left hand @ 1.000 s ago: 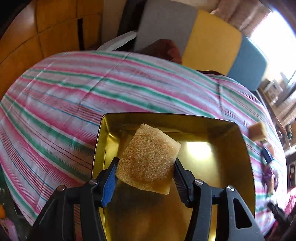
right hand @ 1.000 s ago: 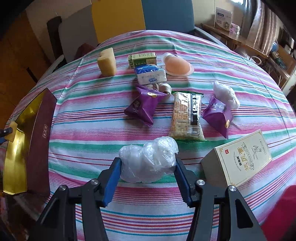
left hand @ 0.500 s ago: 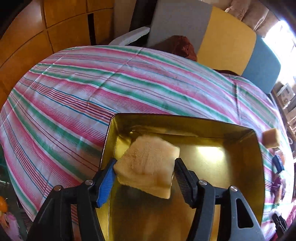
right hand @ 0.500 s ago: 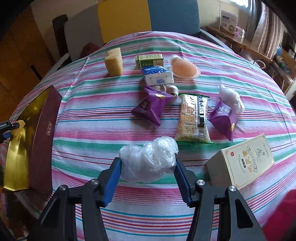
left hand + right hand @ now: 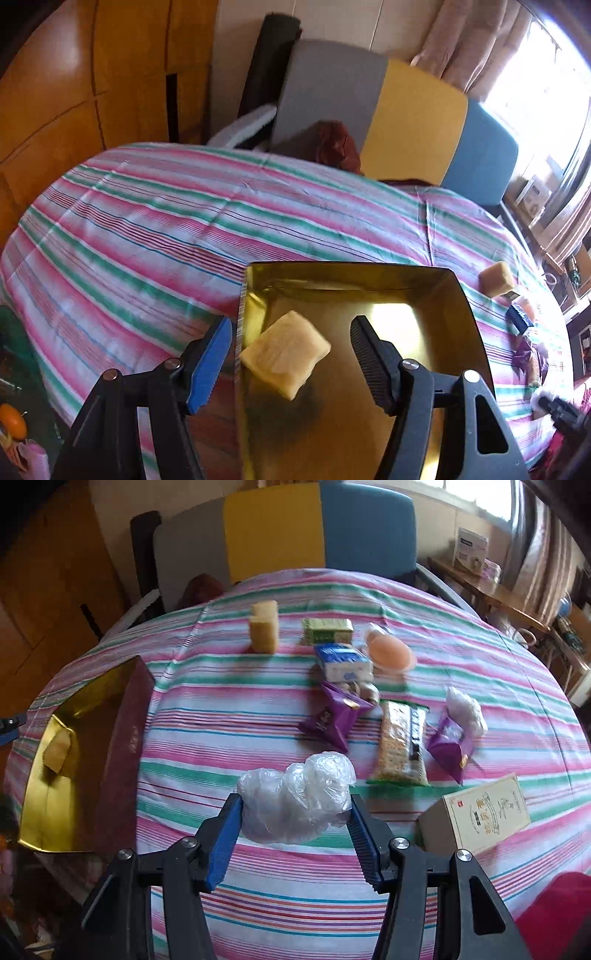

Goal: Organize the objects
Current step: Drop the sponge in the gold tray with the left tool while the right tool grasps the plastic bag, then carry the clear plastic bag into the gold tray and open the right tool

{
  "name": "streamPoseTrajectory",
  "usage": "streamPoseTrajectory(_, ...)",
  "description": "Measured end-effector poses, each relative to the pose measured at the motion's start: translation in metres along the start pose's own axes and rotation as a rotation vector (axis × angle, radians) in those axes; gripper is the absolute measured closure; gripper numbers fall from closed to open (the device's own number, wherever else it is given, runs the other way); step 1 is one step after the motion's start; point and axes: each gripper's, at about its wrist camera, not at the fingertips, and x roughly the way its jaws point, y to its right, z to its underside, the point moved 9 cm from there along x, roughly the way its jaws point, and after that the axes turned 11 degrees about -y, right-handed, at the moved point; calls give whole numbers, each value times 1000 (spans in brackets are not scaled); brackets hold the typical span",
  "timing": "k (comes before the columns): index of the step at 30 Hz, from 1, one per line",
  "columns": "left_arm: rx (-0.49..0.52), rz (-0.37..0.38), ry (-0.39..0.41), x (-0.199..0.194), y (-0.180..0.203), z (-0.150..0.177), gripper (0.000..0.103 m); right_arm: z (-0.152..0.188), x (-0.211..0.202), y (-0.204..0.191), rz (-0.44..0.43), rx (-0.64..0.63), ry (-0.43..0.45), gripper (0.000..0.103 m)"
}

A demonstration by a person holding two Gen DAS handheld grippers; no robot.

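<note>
A yellow rectangular foam sponge [image 5: 286,352] is seen inside the gold-lined, maroon-sided shallow box [image 5: 461,306], which sits at the left edge of the striped pink, green and white tablecloth [image 5: 166,236]. The left gripper [image 5: 291,354] is spread wide, neither jaw touching the sponge, so the sponge is judged to be released and lying tilted near the box's left wall; from the right wrist view it [image 5: 57,751] is shown leaning against the gold lining. The right gripper [image 5: 295,825] is closed on a crumpled clear plastic bag [image 5: 297,795], held above the near edge of the cloth, presumably so that it can be carried across to the same box [image 5: 127,734]. Well apart from the box, towards the middle and far side of the cloth, other items are left unsorted: a second yellow sponge block [image 5: 264,631], a green carton [image 5: 327,629], a blue-and-white packet [image 5: 343,661], a peach-coloured jelly cup [image 5: 389,651], two purple snack pouches [image 5: 332,720], a long cracker packet [image 5: 400,747], another white plastic wad [image 5: 463,710] and a beige printed box [image 5: 480,818] at the right edge. Most of the organizing is judged to remain.
</note>
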Motion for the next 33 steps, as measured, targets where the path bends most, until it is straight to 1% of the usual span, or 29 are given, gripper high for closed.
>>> streamPoseTrajectory(2,-16,13,10,-10,-9,10,35,-11,-14,-35,-46,-75,29,45)
streamPoseTrajectory(4,-39,30,1,-14,-21,22,35,-20,-24,-77,-94,-170,46,45)
streamPoseTrajectory(7,-78,42,-13,-20,-39,39,35,-26,-28,-149,-175,-324,41,45)
streamPoseTrajectory(10,-112,55,-21,-23,-55,52,36,-21,-18,-220,-255,-460,-9,45)
streamPoseTrajectory(12,-124,52,-17,-26,-64,59,36,-12,-7,-262,-287,-545,-50,45)
streamPoseTrajectory(14,-127,54,-8,-30,-71,64,36,-4,7,-299,-292,-621,-83,45)
streamPoseTrajectory(16,-118,49,8,-35,-74,68,36,-1,27,-327,-282,-665,-121,45)
streamPoseTrajectory(18,-111,37,25,-38,-79,70,36,-2,47,-347,-258,-686,-149,45)
streamPoseTrajectory(20,-108,41,35,-41,-82,73,36,-6,65,-364,-235,-691,-172,45)
streamPoseTrajectory(23,-117,54,25,-38,-86,76,36,-10,87,-383,-212,-691,-200,45)
streamPoseTrajectory(26,-135,68,13,-35,-90,76,36,-15,102,-397,-186,-700,-202,45)
streamPoseTrajectory(29,-148,69,3,-32,-93,79,36,-29,114,-403,-151,-681,-179,46)
streamPoseTrajectory(31,-147,69,5,-32,-92,79,36,-39,118,-408,-150,-652,-162,45)
streamPoseTrajectory(33,-141,64,9,-33,-90,79,35,-49,119,-411,-162,-631,-150,42)
